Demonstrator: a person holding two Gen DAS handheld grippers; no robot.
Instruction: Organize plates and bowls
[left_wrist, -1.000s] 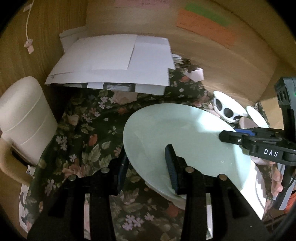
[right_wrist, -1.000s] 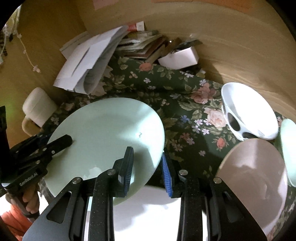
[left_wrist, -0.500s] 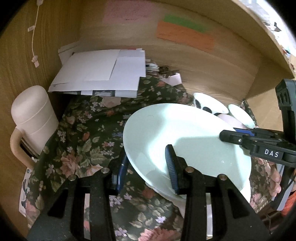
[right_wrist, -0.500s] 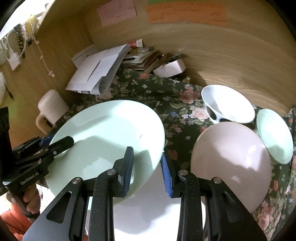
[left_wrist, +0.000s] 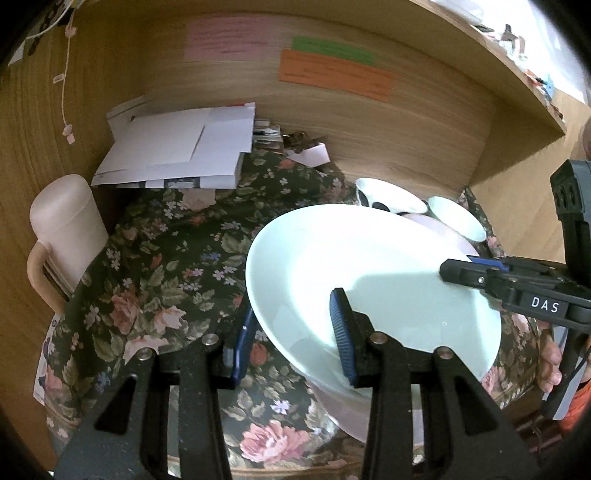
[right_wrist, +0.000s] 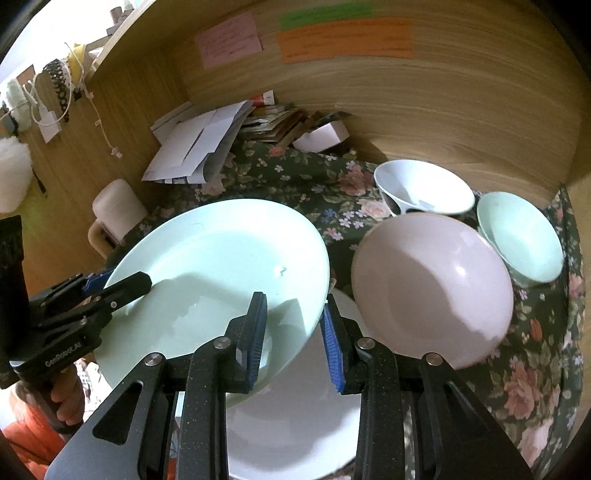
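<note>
Right wrist view: we clamp both the left gripper (right_wrist: 110, 286) and right gripper (right_wrist: 293, 334) on opposite rims of the mint plate (right_wrist: 221, 266), held tilted above the white plate (right_wrist: 295, 424), where uneven lifting could let it slip.

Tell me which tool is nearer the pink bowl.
Right. The right tool holds the green plate's rim beside the pink bowl; the left tool grips the plate's far edge.

Mint plate (right_wrist: 221, 258) higher above the floral cloth (left_wrist: 155, 280).
</note>
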